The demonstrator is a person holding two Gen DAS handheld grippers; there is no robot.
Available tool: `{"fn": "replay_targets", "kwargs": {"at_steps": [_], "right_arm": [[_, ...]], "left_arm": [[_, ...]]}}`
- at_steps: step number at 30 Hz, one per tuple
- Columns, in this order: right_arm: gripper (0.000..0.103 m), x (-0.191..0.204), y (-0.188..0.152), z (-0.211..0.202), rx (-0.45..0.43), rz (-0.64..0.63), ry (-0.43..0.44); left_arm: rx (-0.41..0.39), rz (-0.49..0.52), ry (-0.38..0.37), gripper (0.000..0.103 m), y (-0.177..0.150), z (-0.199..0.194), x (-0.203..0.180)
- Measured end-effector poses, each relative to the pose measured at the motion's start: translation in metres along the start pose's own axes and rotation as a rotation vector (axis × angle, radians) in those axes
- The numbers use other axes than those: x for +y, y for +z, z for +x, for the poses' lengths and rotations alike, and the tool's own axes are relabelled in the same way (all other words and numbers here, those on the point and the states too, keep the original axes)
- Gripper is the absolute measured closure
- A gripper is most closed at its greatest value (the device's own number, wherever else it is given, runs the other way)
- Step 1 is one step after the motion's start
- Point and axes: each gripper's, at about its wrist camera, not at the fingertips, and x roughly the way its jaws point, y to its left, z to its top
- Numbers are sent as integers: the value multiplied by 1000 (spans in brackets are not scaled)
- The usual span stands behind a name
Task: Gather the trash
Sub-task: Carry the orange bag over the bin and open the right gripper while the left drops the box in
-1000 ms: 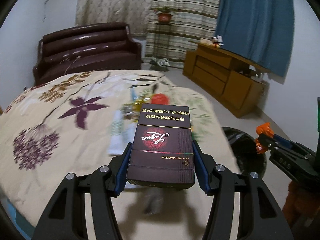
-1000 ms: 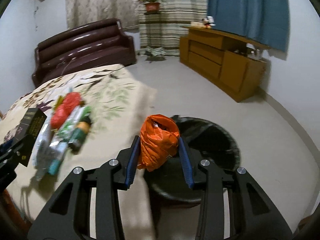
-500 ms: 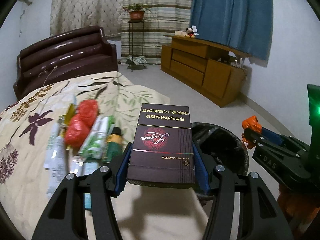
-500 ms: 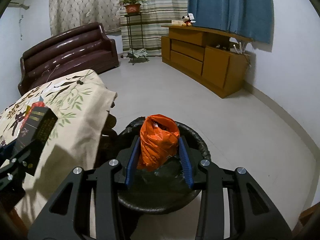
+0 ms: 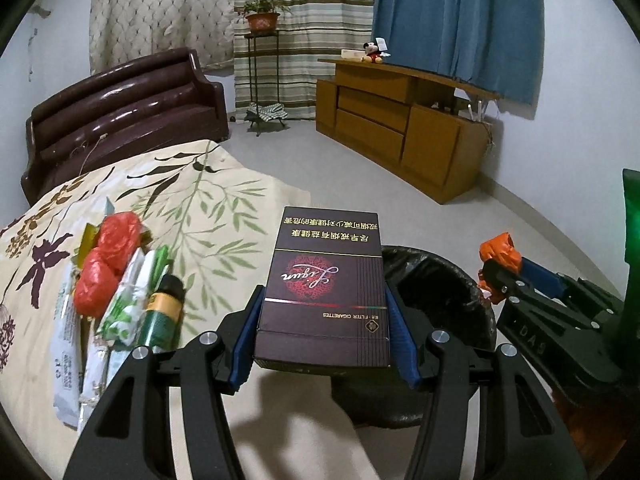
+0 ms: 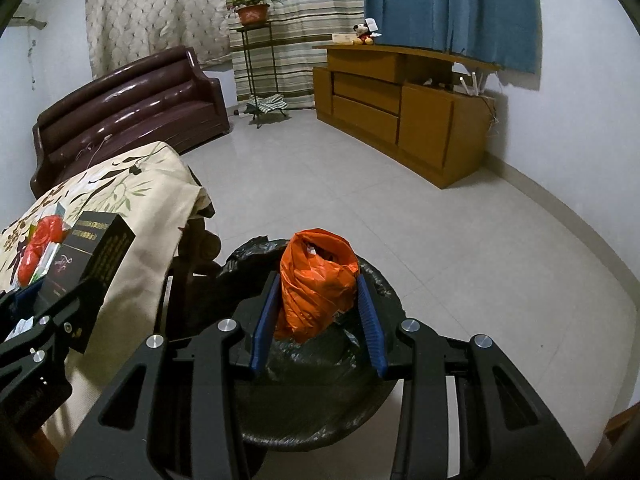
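Left wrist view looks along the left hand-held gripper [image 5: 322, 320], whose blue pads press on both long sides of a dark maroon cigarette box [image 5: 326, 284], gripped flat with its printed face up. The box hangs over the near right edge of the worktop [image 5: 224, 200], which is covered with a cream cloth printed with leaves and flowers. On that cloth, to the left of the box, lies a heap of trash [image 5: 116, 292]: two red crumpled bags, green and white wrappers, a small green and yellow bottle and a pale packet, all touching one another. Just right of the box, lower down on the floor, stands a round bin lined with a black bag [image 5: 436, 280]. Far right in this view the right hand-held gripper [image 5: 498, 268] shows from the side with something orange at its tips.

Right wrist view shows that gripper [image 6: 318, 304] closed to a narrow gap on a crumpled orange plastic bag [image 6: 316, 280], the pads squeezing it on either side. The bag hangs directly above the open mouth of the bin [image 6: 320, 400], apart from the liner below. At the left edge the cigarette box [image 6: 88, 256] appears again, over the cloth's edge. A dark brown sofa [image 6: 132, 104], a wooden cabinet [image 6: 400, 116] and curtains stand at the far side of the room.
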Motion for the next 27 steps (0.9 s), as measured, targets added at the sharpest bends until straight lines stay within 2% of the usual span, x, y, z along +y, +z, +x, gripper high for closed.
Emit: {"fn": "replay_targets", "kwargs": {"at_steps": [18, 22, 27], "right_arm": [[65, -12, 3, 6, -2, 14, 1], [65, -13, 3, 7, 0, 14, 2], [60, -14, 3, 12, 1, 23, -2]], "left_arm": [[47, 26, 23, 47, 11, 22, -16], [46, 21, 32, 36, 12, 23, -16], [45, 14, 31, 33, 12, 23, -15]]}}
